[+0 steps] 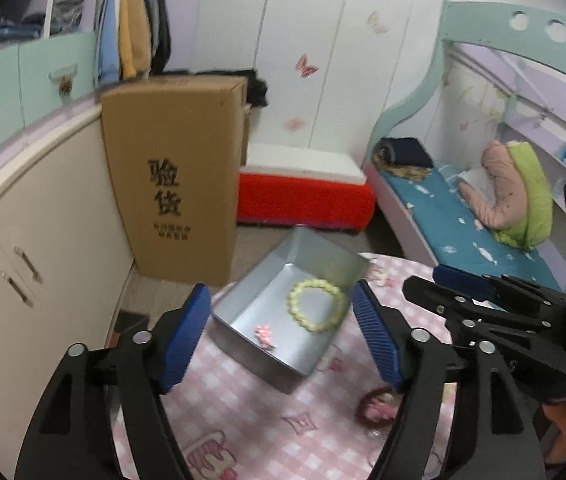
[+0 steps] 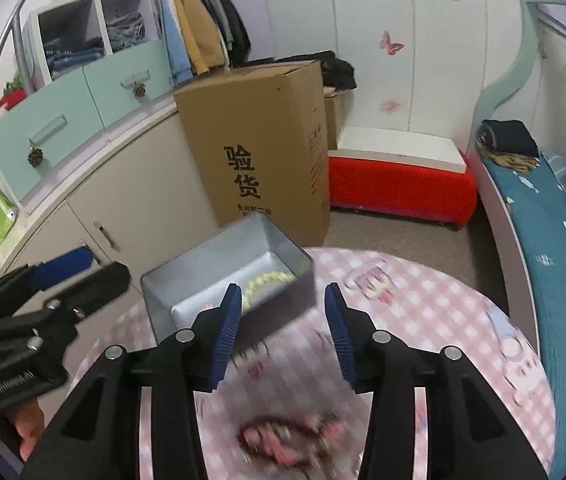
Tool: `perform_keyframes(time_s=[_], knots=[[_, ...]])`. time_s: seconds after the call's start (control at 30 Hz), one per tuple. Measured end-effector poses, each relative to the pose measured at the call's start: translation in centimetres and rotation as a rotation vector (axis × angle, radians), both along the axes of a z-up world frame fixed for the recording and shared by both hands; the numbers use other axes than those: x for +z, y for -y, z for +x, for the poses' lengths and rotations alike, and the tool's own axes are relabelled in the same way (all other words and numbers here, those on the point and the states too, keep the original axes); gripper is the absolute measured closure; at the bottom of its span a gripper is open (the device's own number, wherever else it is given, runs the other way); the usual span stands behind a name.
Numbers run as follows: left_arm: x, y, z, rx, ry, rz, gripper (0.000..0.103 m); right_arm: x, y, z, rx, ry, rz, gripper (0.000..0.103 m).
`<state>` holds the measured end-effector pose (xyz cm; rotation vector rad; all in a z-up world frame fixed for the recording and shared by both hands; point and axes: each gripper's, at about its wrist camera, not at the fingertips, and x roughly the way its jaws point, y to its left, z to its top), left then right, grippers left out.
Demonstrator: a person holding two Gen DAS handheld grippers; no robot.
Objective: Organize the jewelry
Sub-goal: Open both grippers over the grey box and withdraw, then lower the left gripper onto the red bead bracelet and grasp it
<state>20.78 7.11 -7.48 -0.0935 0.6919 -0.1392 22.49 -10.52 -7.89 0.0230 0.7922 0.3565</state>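
Well, I see the round table (image 1: 243,412) with its pink checked cloth under both my tools, and the grey metal tin (image 1: 243,312) sits at its far left edge. Inside the tin lies the pale yellow bead bracelet (image 1: 315,305), with a small pink trinket (image 1: 263,334) nearer to me. A blurred pink jewelry piece (image 2: 283,440) rests on the cloth, near. My left gripper (image 1: 279,340) stands wide, nothing between its pads; my right gripper (image 2: 283,332) is partly spread, likewise empty.

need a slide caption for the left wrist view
Open left tongs above a metal tin holding a pale bead bracelet and a small pink charm, on a pink checked cloth.
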Motion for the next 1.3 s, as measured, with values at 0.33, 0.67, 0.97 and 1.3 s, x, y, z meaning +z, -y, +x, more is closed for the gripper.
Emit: perform_keyframes(time_s=[0.33, 0.67, 0.97, 1.3], knots=[[-1.9, 4.8, -5.4, -0.030, 0.030, 0.048, 0.026, -1.8, 7.5, -6.9, -0.117, 0.009, -0.014, 0.053], [-8.1, 6.2, -4.4, -0.005, -0.118, 0.094, 0.026, -5.7, 9.7, -9.2, -0.143, -0.062, 0.013, 0.053], [-10.7, 7.0, -2.8, 0.019, -0.173, 0.127, 0.027, -7.4, 9.8, -9.4, -0.121, -0.095, 0.038, 0.053], [-11.9, 6.5, -1.9, 0.008, -0.219, 0.126, 0.039, -8.0, 9.8, -8.9, -0.111, -0.107, 0.051, 0.050]])
